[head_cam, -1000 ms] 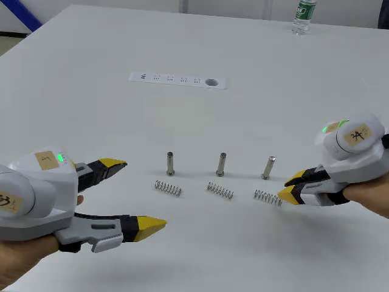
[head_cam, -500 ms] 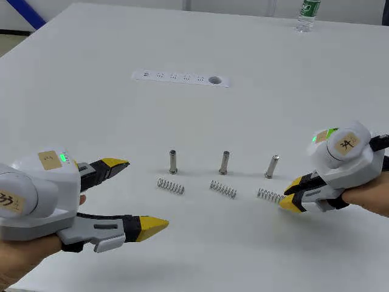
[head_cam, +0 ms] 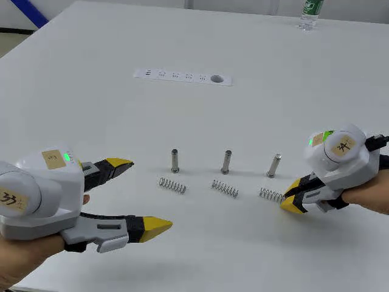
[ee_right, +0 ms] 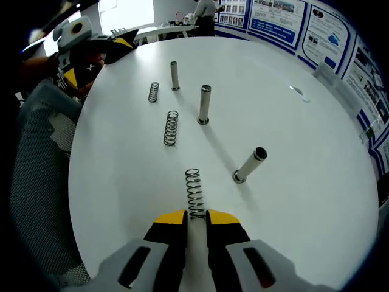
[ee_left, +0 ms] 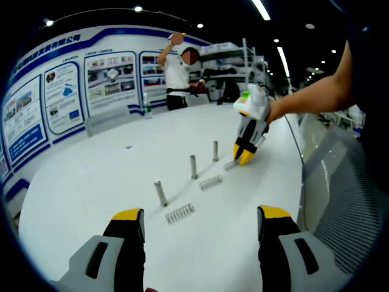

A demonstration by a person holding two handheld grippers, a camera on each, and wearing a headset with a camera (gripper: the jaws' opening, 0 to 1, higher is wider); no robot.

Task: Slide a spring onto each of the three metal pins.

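Pinching the near end of the right spring (ee_right: 194, 191), the right gripper (ee_right: 196, 216) has its yellow-tipped jaws drawn narrow, with one tip against each side of the coil. The spring lies flat on the white table (ee_right: 292, 146) and runs away from the tips toward 12 o'clock in the right gripper view. At about 2 o'clock from that spring, just beside it, the right pin (ee_right: 249, 165) stands leaning. Farther out along the same row come the middle spring (ee_right: 171, 128) with the middle pin (ee_right: 203, 104) upright, then the left spring (ee_right: 153, 92) and the left pin (ee_right: 174, 75). In the head view each spring lies apart from its pin, at roughly 6 o'clock of it, and none is threaded on. The left gripper (head_cam: 146, 193) is held well apart at 9 o'clock of the row, its jaws spread wide with nothing between them. Beyond the pins, toward 12 o'clock, a white power strip (head_cam: 182, 76) lies on the table. A bottle (head_cam: 310, 13) stands at the far edge near 1 o'clock.
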